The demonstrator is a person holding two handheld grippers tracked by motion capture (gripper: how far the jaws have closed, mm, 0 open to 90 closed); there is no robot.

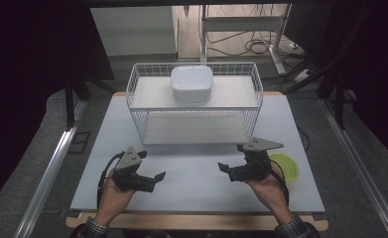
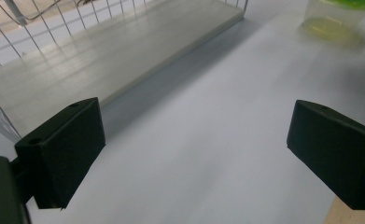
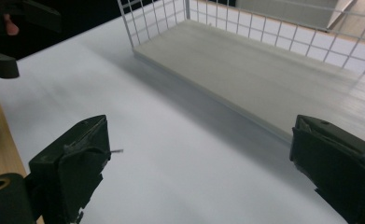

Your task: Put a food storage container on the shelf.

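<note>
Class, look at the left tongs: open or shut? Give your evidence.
Open. The left tongs have their two black jaws set wide apart, with bare table between them and nothing gripped.

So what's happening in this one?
A person holds the left gripper and the right gripper low over the white table, both with jaws open and holding nothing. Behind them stands a two-level wire shelf rack with a white square bowl on its upper board; the lower board is bare. A container with a green lid sits on the table just right of the right hand. Nothing has been picked up yet.
</note>
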